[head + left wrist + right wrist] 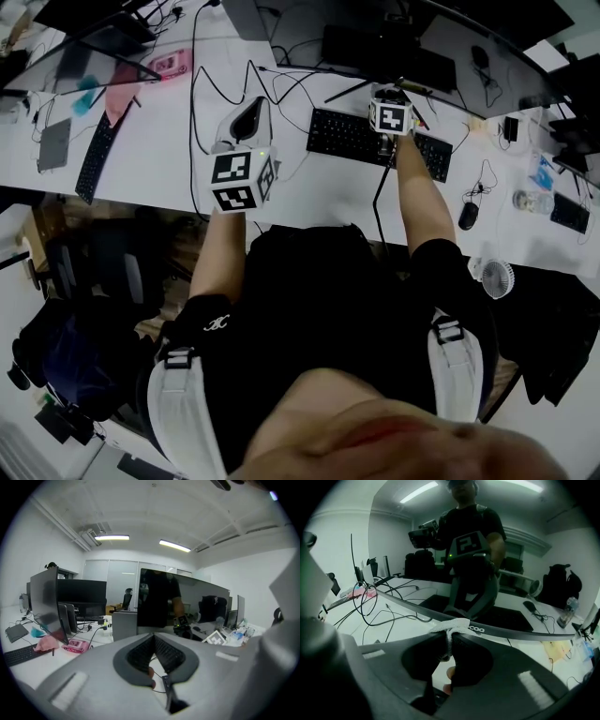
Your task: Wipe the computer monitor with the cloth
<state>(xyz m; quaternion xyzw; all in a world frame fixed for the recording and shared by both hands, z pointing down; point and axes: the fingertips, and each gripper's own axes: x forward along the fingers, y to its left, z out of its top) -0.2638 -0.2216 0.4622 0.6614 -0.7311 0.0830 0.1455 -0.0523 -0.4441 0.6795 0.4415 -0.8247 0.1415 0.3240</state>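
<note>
Pinching a white, coarsely knitted cloth (451,626), the right gripper (449,639) has its dark jaws clamped tight on the bunched fabric. The cloth sits against the lower edge of the curved monitor (525,620), just above its thin bezel. The monitor's glossy dark screen mirrors the person and the gripper. The left gripper (153,641) points towards the same screen with its ribbed grey pads pressed together and nothing between them. A black keyboard (361,139) lies on the white desk (169,159). A clear bottle (568,612) stands off to the side, its contents unclear.
</note>
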